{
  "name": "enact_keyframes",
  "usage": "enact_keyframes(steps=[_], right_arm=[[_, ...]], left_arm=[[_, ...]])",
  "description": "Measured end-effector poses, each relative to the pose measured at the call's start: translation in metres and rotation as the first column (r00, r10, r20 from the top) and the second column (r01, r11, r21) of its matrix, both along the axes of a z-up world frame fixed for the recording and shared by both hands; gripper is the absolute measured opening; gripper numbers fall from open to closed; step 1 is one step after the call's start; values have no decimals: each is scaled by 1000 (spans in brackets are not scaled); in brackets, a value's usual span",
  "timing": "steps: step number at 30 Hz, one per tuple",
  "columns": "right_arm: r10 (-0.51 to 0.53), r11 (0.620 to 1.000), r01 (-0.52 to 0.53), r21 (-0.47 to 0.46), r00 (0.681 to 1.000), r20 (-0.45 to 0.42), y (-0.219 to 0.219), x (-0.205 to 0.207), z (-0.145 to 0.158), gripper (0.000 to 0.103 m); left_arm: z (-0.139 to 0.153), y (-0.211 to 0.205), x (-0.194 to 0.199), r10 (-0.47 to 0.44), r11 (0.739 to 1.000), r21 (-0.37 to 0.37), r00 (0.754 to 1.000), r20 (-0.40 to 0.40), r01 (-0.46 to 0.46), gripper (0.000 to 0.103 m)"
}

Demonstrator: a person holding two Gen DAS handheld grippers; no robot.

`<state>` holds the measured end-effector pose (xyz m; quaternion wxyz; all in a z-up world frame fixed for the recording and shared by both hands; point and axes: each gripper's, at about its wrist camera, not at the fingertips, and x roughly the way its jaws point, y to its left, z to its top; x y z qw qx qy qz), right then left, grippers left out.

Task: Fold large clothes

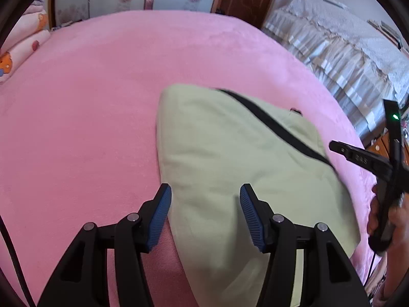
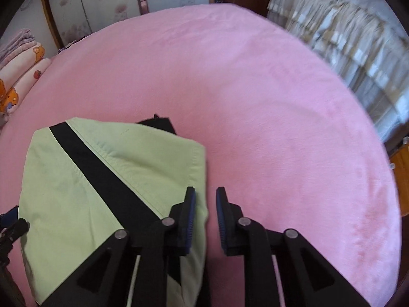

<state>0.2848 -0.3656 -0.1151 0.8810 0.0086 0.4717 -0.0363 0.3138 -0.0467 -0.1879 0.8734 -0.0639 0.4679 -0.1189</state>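
A pale green garment [image 1: 230, 158] with a black diagonal band lies folded on the pink bed cover [image 1: 89, 102]. My left gripper [image 1: 205, 192] hovers over its near left edge. The blue pads stand wide apart and press on nothing, with cloth showing below the gap. In the right wrist view the same green garment [image 2: 89, 179] fills the lower left. My right gripper [image 2: 206, 193] sits at its right edge with only a narrow gap between the jaws. The cloth's hem shows in that gap, but the pads do not pinch it.
The pink cover [image 2: 281, 115] stretches far ahead and to the right. Folded patterned quilts [image 2: 18, 66] are stacked at the far left. A second bed with a frilled pale cover [image 1: 345, 51] stands to the right. A hand [image 1: 398, 220] holds the other gripper's handle at the right edge.
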Motion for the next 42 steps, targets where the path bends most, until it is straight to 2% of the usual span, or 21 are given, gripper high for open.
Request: enact_keyframes(steps=[3, 5, 6, 8, 11, 13, 15, 17, 19, 21, 23, 28, 33, 35, 38, 40, 42], right_arm=[[43, 998, -47, 42, 995, 95, 17, -27, 28, 31], [99, 987, -112, 112, 989, 112, 35, -40, 34, 32], [144, 974, -160, 163, 984, 105, 45, -47, 33, 32], [204, 956, -212, 203, 977, 63, 63, -53, 22, 32], [243, 957, -240, 162, 970, 4, 77, -61, -7, 32], [209, 972, -204, 114, 978, -28, 65, -64, -25, 32], [154, 979, -150, 135, 988, -20, 37, -66, -32, 29], [100, 980, -95, 173, 995, -18, 10, -72, -35, 24], [97, 965, -87, 248, 995, -29, -6, -75, -40, 17], [112, 969, -103, 226, 993, -25, -4, -80, -38, 17], [115, 978, -110, 180, 993, -19, 4, -83, -35, 18], [94, 982, -88, 165, 995, -27, 11, -86, -35, 21], [94, 981, -89, 174, 995, -24, 9, -92, -34, 25], [99, 981, -94, 170, 995, -16, 11, -93, -34, 28], [119, 977, -117, 180, 993, 2, 15, -98, -33, 45], [151, 969, -153, 192, 988, 22, 22, -102, -30, 71], [182, 969, -182, 165, 983, 16, 32, -107, -30, 82]], left_arm=[[18, -6, -13, 8, 999, -41, 999, 46, -6, 58], [24, -12, -19, 22, 997, -69, 998, 55, -18, 62], [23, -17, -22, 28, 997, -80, 998, 53, -23, 62], [16, -22, -26, 28, 996, -89, 999, 41, -24, 62], [-8, -29, -30, 26, 999, -47, 1000, -11, -27, 62], [-20, -28, -37, 41, 999, 33, 999, 4, -41, 62], [-26, -23, -43, 30, 998, 54, 999, 21, -31, 69], [-31, -11, -44, 42, 999, 24, 999, -4, -42, 78], [-36, 3, -45, 55, 997, -57, 998, -41, -58, 78], [-39, 11, -44, 67, 992, -102, 996, -65, -74, 79], [-41, 16, -45, 76, 991, -108, 995, -68, -83, 79], [-40, 8, -45, 87, 994, -63, 995, -56, -90, 80], [-36, 2, -48, 95, 995, -11, 994, -52, -96, 92], [-34, 1, -49, 98, 995, 2, 994, -50, -98, 94], [-31, 2, -52, 118, 993, 30, 992, -48, -117, 99], [-29, 0, -54, 135, 989, 61, 990, -42, -132, 101], [-27, -1, -56, 136, 988, 82, 990, -43, -132, 101]])
